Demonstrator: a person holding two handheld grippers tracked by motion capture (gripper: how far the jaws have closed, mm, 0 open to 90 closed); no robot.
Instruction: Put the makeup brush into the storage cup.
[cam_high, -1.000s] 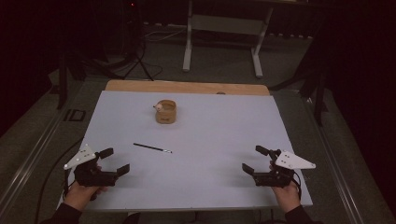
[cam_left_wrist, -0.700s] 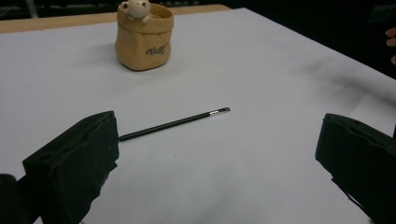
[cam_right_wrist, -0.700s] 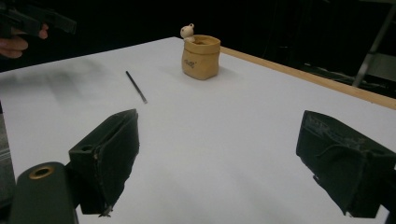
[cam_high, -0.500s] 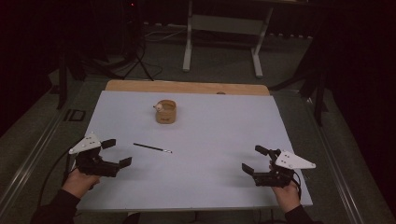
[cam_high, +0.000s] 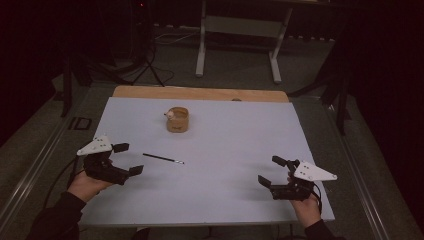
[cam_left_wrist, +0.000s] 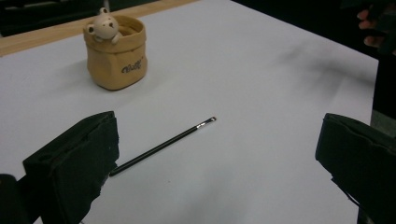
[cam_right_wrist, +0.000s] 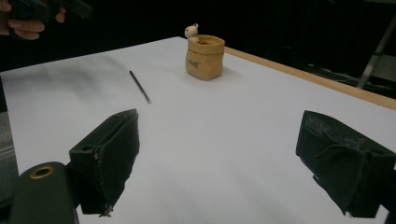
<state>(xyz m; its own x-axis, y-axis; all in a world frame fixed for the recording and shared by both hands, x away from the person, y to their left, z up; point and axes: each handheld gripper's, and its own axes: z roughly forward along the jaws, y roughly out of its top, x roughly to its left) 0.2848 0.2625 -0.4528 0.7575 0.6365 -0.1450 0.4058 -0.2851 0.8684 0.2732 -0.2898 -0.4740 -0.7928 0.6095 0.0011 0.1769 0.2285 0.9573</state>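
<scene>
A thin black pen (cam_high: 163, 158) (cam_left_wrist: 163, 145) (cam_right_wrist: 139, 87) lies flat on the white table sheet (cam_high: 225, 150), left of centre. Behind it stands a tan pot (cam_high: 177, 119) (cam_left_wrist: 116, 52) (cam_right_wrist: 204, 57) with a small bear figure on its rim. My left gripper (cam_high: 128, 159) (cam_left_wrist: 219, 163) hovers open just left of the pen, its jaws wide and empty, aimed at the pen. At the near right, my right gripper (cam_high: 273, 170) (cam_right_wrist: 233, 163) also stands open with nothing between its jaws, far from the pen.
A wooden strip (cam_high: 200, 93) runs along the sheet's far edge. Beyond the table stand a metal frame (cam_high: 240, 40) and tripod legs (cam_high: 145, 65) on a dark floor. The other hand (cam_right_wrist: 28, 21) appears at the top left of the right gripper view.
My left gripper has lifted and moved forward and right toward the pen. The right gripper has stayed where it was.
</scene>
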